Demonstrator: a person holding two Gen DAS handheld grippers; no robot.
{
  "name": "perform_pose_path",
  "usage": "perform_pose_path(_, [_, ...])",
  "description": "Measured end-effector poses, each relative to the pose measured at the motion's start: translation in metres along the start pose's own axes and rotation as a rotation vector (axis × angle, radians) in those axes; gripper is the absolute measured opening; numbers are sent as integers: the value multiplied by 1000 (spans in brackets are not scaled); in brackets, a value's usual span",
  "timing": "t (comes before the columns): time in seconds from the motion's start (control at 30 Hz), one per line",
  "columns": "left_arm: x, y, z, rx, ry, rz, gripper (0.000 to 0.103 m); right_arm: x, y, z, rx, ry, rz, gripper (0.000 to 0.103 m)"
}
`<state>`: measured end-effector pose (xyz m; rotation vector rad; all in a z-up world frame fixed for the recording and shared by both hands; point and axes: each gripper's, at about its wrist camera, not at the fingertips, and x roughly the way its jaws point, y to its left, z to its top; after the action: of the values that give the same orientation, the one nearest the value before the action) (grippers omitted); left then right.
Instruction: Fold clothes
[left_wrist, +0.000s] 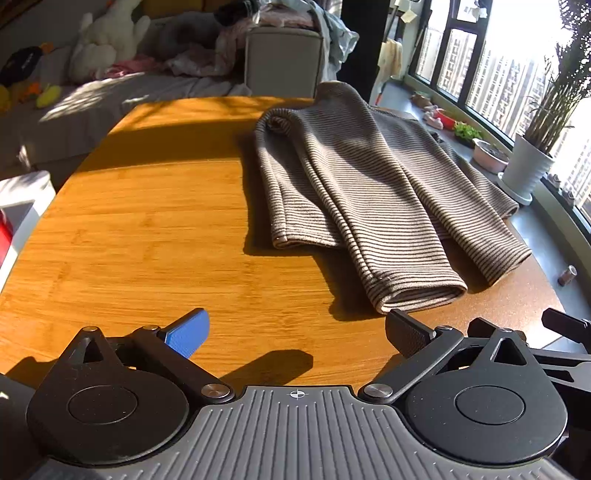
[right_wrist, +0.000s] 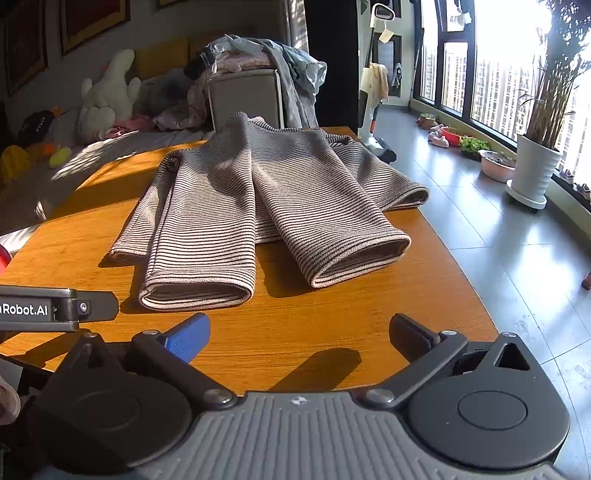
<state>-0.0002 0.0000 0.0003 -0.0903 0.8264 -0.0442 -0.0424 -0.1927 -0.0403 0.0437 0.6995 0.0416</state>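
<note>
A brown striped sweater (left_wrist: 362, 177) lies on the wooden table (left_wrist: 147, 229), both sleeves folded lengthwise over the body, cuffs towards me. It also shows in the right wrist view (right_wrist: 266, 199). My left gripper (left_wrist: 297, 332) is open and empty, held above the table just short of the nearer cuff (left_wrist: 421, 291). My right gripper (right_wrist: 299, 334) is open and empty, near the table's front edge, short of the two cuffs (right_wrist: 199, 295). Part of the left gripper's body (right_wrist: 55, 308) shows at the left of the right wrist view.
A sofa with a white plush toy (right_wrist: 107, 99) and a box heaped with clothes (right_wrist: 251, 74) stand behind the table. On the right are a tiled floor, a potted plant (right_wrist: 535, 166), bowls and large windows. The table's right edge (right_wrist: 458, 273) is close to the sweater.
</note>
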Motion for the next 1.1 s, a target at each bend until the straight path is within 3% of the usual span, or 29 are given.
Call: perform_pose_path(1.1, [10, -1, -3, 5, 61, -1, 103, 1, 0, 3, -22, 15, -31, 103])
